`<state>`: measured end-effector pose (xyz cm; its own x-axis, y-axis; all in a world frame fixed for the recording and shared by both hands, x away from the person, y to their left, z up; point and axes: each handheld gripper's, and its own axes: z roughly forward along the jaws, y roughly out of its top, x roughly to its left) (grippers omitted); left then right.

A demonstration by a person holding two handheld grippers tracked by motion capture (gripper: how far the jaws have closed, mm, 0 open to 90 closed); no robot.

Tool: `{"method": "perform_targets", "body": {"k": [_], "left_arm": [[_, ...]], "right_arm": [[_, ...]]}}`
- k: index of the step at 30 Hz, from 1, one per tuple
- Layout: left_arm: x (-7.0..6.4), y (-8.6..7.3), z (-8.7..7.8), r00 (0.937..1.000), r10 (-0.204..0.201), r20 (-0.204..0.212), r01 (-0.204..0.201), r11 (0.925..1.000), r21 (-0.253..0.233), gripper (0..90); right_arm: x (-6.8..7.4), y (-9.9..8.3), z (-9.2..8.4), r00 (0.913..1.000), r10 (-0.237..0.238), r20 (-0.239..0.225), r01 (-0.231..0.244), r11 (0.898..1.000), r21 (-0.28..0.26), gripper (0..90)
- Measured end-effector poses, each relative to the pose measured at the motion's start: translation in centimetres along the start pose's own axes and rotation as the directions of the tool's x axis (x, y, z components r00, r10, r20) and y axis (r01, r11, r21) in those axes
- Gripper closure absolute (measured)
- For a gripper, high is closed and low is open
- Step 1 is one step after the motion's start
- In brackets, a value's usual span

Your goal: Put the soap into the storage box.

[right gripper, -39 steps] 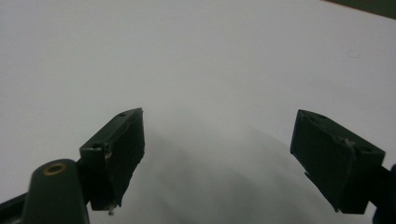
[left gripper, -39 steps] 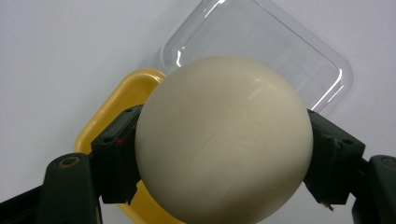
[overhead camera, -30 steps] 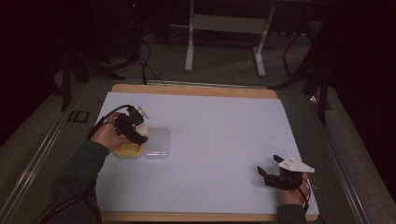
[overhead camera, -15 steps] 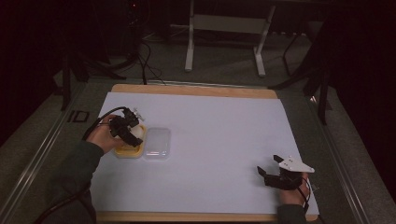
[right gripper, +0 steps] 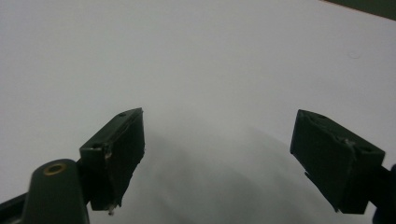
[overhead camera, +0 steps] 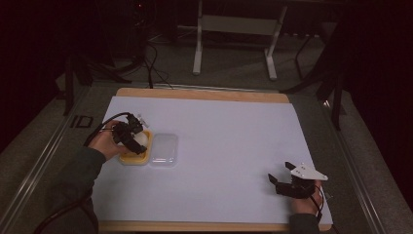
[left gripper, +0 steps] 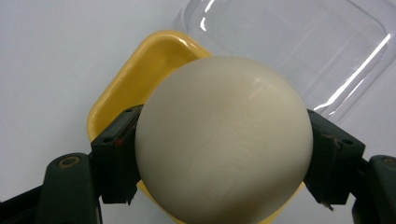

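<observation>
Left gripper (left gripper: 219,154) clamps a white ball (left gripper: 224,140) above the yellow tray (left gripper: 140,79); clear lid (left gripper: 299,51) lies just beside. Right gripper (right gripper: 233,158) rests apart on the white table (right gripper: 210,56), jaws wide, empty.

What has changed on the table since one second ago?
The left gripper, shut on the white ball, moved slightly nearer the table's left edge, over the yellow tray. The clear lid and open right gripper stayed as they were.

A cream-white ball (left gripper: 224,140) sat between black jaws over a plain yellow tray (left gripper: 135,79), beside a clear glossy lid (left gripper: 299,42), on a pale lilac-white mat (overhead camera: 234,146) edged by tan wood.
</observation>
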<state>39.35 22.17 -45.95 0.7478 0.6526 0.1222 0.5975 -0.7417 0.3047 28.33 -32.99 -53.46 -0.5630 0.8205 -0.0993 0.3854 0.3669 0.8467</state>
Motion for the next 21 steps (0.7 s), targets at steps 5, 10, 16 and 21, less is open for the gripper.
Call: {"method": "perform_targets", "body": {"k": [5, 10, 16, 21], "left_arm": [[0.2, -0.1, 0.2, 1.0, -0.009, -0.001, 0.009, 0.9999, 0.006, 25.1], [0.3, -0.1, 0.3, 0.9999, -0.011, 0.001, 0.011, 0.9999, 0.008, 25.1], [0.4, 0.1, 0.7, 0.9999, -0.016, 0.004, 0.016, 0.9996, 0.021, 25.1], [0.6, 0.3, 1.1, 0.9997, -0.024, 0.005, 0.024, 0.9988, 0.043, 25.1]], "right_arm": [[0.0, 0.0, 0.0, 1.0, -0.003, 0.001, 0.003, 1.0, 0.001, 17.6], [0.0, 0.0, 0.0, 1.0, -0.003, 0.001, 0.003, 1.0, 0.001, 17.6], [0.0, 0.0, 0.0, 1.0, -0.003, 0.0, 0.003, 1.0, 0.001, 17.6], [0.0, 0.0, 0.0, 1.0, -0.001, -0.001, 0.001, 1.0, 0.0, 17.6]]}}
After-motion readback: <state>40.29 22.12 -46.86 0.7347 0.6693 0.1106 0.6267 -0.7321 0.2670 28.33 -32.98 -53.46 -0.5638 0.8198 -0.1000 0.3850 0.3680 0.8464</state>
